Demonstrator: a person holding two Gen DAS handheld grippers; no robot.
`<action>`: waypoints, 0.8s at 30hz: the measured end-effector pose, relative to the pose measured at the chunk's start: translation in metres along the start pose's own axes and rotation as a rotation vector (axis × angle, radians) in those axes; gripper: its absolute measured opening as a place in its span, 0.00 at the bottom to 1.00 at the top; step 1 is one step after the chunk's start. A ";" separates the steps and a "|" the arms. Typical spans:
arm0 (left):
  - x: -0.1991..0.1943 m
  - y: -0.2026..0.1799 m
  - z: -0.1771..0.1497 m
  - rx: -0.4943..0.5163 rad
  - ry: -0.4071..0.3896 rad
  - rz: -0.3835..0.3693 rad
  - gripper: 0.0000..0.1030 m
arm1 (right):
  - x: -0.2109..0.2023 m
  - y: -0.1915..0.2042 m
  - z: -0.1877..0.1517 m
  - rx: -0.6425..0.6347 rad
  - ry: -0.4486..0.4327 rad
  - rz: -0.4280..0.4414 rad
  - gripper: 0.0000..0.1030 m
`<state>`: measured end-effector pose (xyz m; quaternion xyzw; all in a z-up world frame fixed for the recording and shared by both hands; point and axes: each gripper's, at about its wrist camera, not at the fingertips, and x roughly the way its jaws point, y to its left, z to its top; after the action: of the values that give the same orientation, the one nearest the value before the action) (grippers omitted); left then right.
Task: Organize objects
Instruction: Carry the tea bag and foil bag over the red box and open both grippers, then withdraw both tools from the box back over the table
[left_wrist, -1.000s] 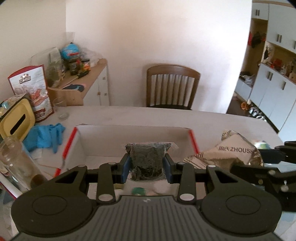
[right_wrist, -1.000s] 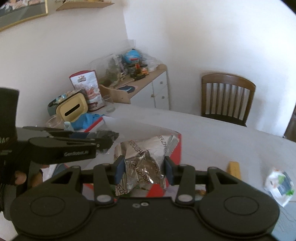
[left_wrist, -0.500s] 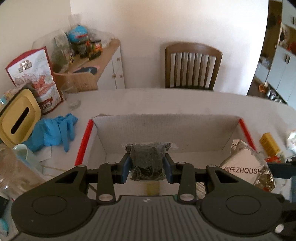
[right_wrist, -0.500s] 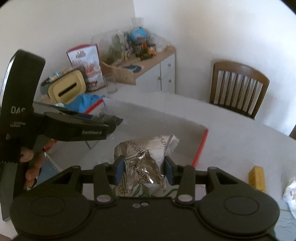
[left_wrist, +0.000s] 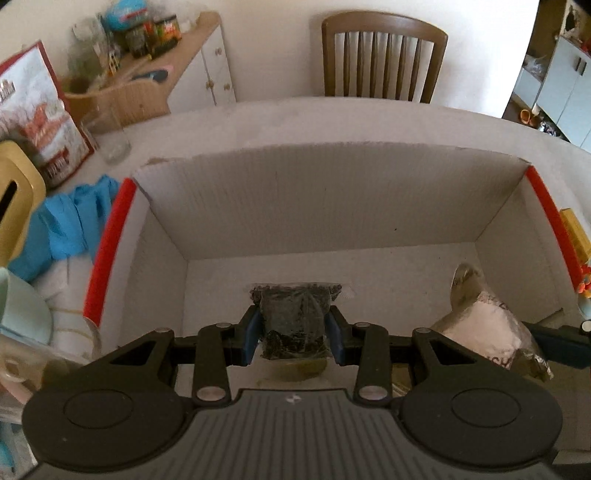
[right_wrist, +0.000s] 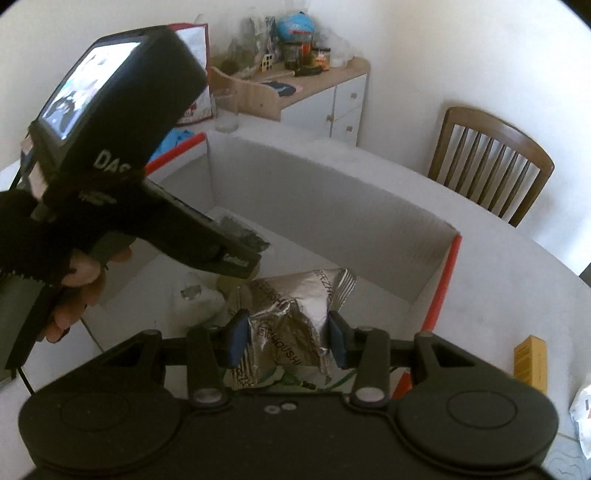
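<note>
My left gripper (left_wrist: 293, 338) is shut on a clear bag of dark dried leaves (left_wrist: 293, 317) and holds it inside the open white cardboard box (left_wrist: 332, 199) with red edges, above its floor. My right gripper (right_wrist: 286, 341) is shut on a crinkled silver foil packet (right_wrist: 295, 314) and holds it inside the same box (right_wrist: 332, 206), to the right of the left gripper (right_wrist: 236, 254). The foil packet also shows at the right of the left wrist view (left_wrist: 487, 325).
Left of the box lie blue gloves (left_wrist: 62, 225), a drinking glass (left_wrist: 110, 136), a red-and-white bag (left_wrist: 33, 118) and a yellow container (left_wrist: 14, 206). A yellow block (right_wrist: 530, 363) and a white packet (right_wrist: 583, 417) lie right of it. A wooden chair (left_wrist: 382, 62) stands behind the table.
Both grippers have moved forward and down over the box rim into the box, each still holding its packet. The left gripper now looms closer in the right wrist view.
</note>
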<state>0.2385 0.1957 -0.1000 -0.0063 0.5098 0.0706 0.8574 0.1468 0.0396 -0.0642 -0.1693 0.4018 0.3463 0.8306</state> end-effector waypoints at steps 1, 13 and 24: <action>0.002 0.000 0.000 -0.003 0.013 -0.005 0.37 | 0.001 0.001 0.000 -0.003 0.002 -0.004 0.42; 0.008 -0.002 -0.002 0.015 0.073 -0.020 0.45 | 0.000 -0.005 0.000 0.000 -0.001 0.002 0.48; -0.015 0.001 -0.003 -0.017 -0.005 -0.027 0.61 | -0.021 -0.013 0.002 0.027 -0.041 0.006 0.54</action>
<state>0.2282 0.1941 -0.0882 -0.0201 0.5070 0.0633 0.8594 0.1480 0.0228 -0.0463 -0.1499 0.3900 0.3470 0.8397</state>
